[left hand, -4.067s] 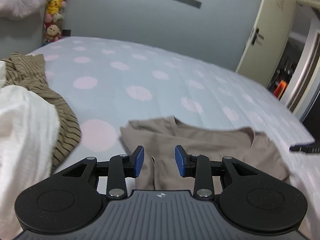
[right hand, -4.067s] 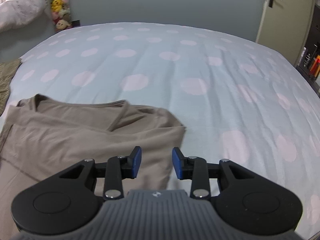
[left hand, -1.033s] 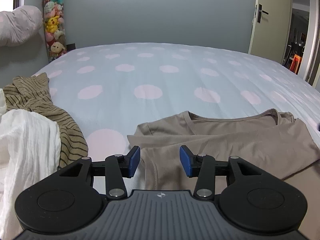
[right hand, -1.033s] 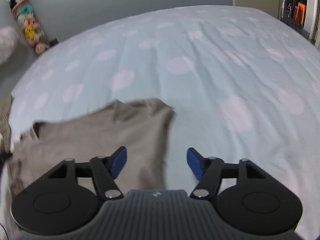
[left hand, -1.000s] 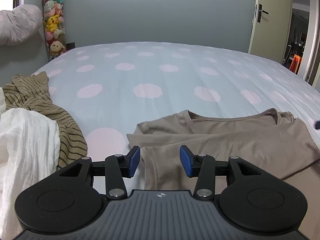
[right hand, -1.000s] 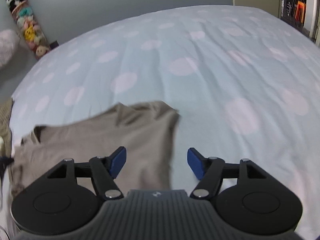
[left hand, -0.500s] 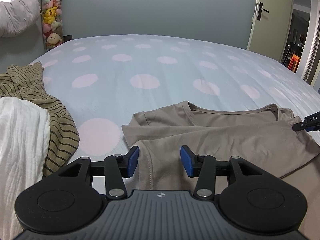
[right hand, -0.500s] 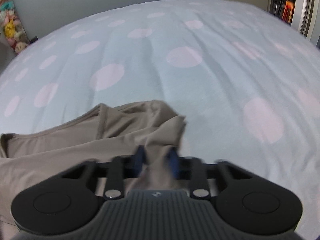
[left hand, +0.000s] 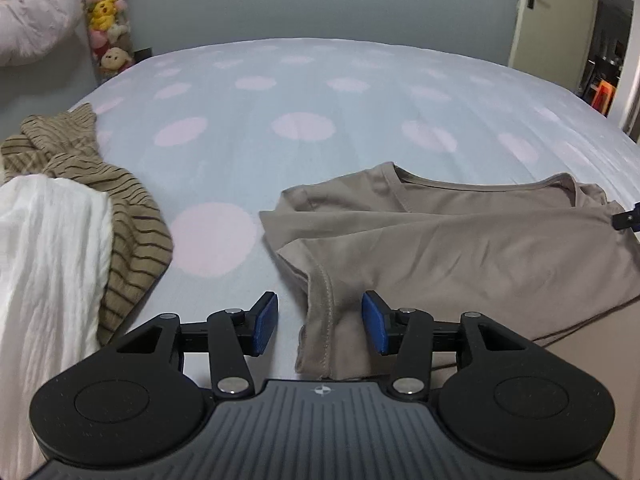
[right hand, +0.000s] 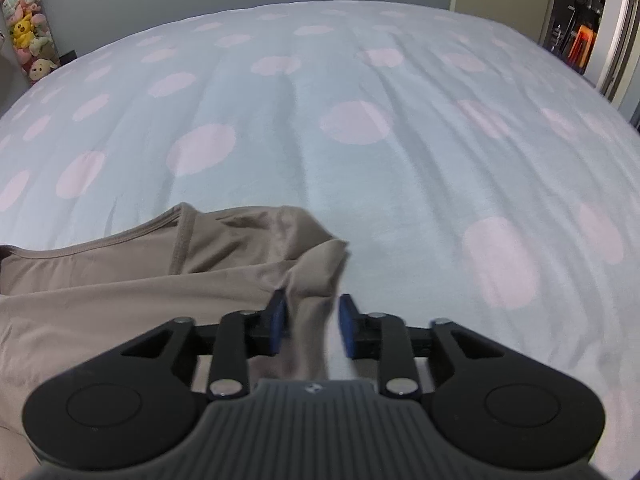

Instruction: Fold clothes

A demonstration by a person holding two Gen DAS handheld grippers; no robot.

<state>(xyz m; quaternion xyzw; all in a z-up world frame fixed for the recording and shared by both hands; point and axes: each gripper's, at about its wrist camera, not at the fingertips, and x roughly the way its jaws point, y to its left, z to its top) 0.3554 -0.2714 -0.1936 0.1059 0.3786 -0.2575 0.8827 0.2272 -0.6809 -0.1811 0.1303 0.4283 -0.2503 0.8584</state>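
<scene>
Motion blur smears right hand-held gripper (right hand: 312,326) around taupe shirt (right hand: 120,300) corner

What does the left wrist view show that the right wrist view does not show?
Only the left wrist view shows the striped garment, the white cloth and the left gripper, open around the shirt's sleeve hem. Only the right wrist view shows the right gripper, whose jaws have just been opening with shirt fabric between them. Both show the tan shirt on the dotted bedsheet and the plush toys.
</scene>
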